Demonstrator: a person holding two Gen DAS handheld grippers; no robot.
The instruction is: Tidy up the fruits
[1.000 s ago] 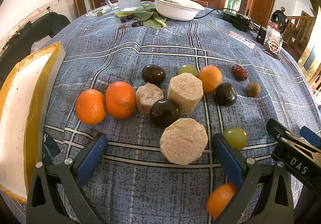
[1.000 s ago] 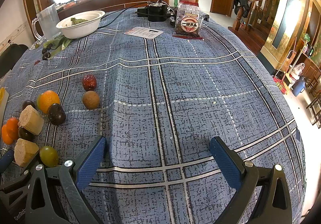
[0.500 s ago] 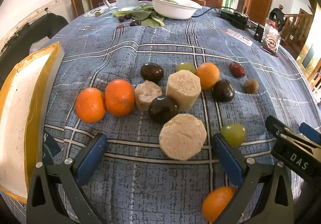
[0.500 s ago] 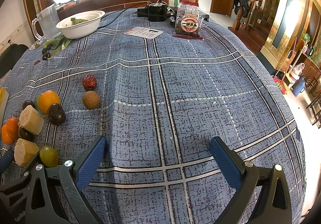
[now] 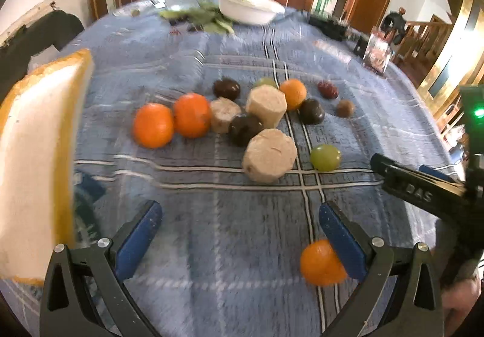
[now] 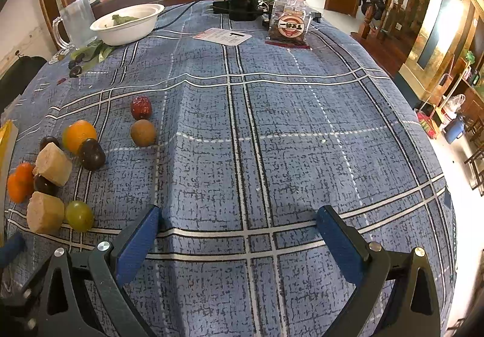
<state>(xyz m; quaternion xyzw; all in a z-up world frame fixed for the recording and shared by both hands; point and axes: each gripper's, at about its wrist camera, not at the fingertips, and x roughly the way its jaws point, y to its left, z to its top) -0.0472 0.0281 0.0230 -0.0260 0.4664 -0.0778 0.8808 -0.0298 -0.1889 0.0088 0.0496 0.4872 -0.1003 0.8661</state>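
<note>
Blue plaid tablecloth (image 6: 272, 125) spreads under both my tools. Yellow-rimmed tray (image 5: 36, 155) sits at my left. My left gripper (image 5: 239, 234) hangs wide apart over bare cloth, an orange (image 5: 317, 264) touching its right finger; my right gripper (image 6: 237, 235) gapes too, empty. The fruit cluster lies ahead-left: beige chunk (image 5: 269, 160), green grape (image 5: 325, 157) just beside it.

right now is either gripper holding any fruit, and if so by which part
Nothing is held. The left gripper is open above the tablecloth, with the nearest orange outside its right finger. The right gripper is open over bare cloth.
</note>
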